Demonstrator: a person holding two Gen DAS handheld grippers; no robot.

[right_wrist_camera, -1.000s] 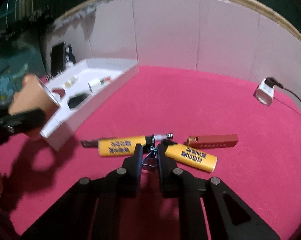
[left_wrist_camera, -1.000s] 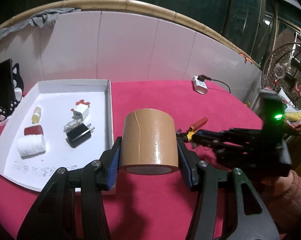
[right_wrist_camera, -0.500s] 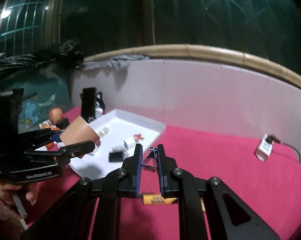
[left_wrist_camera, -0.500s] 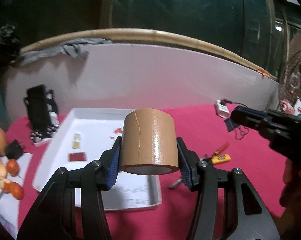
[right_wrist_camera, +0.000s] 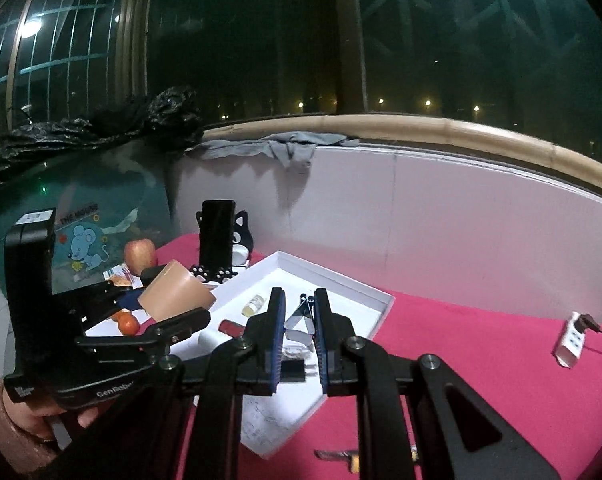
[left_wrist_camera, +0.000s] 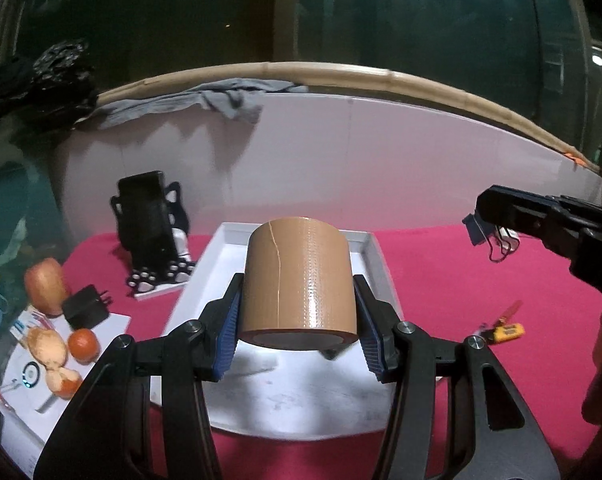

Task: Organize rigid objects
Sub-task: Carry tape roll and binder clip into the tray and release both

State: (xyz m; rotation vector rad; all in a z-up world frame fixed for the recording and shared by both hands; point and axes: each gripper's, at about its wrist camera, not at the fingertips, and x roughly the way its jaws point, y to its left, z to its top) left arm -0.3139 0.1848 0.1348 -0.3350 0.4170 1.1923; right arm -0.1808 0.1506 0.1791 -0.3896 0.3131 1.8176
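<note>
A wide brown tape roll (left_wrist_camera: 299,280) hangs over the white tray (left_wrist_camera: 375,248), with my left gripper (left_wrist_camera: 299,320) shut on its sides. My right gripper (right_wrist_camera: 299,300) is shut on a small binder clip (right_wrist_camera: 301,320), also held in the air above the tray (right_wrist_camera: 341,276). In the left wrist view the right gripper (left_wrist_camera: 497,216) comes in from the right, the clip (left_wrist_camera: 489,236) dangling from its tip. In the right wrist view the left gripper (right_wrist_camera: 169,308) and the tape roll (right_wrist_camera: 175,294) are at the tray's left side.
The tray holds a small bottle (right_wrist_camera: 254,304), a red item (right_wrist_camera: 231,326) and a black charger (right_wrist_camera: 293,368). Left of it stand a phone holder (left_wrist_camera: 153,232), an apple (left_wrist_camera: 45,286) and a black plug (left_wrist_camera: 85,306). A yellow lighter (left_wrist_camera: 509,331) and a power strip (right_wrist_camera: 571,340) lie on the red cloth.
Both grippers have risen and swung left toward the tray. The tape roll now hangs over the tray, and the clip has been lifted from among the lighters on the cloth.
</note>
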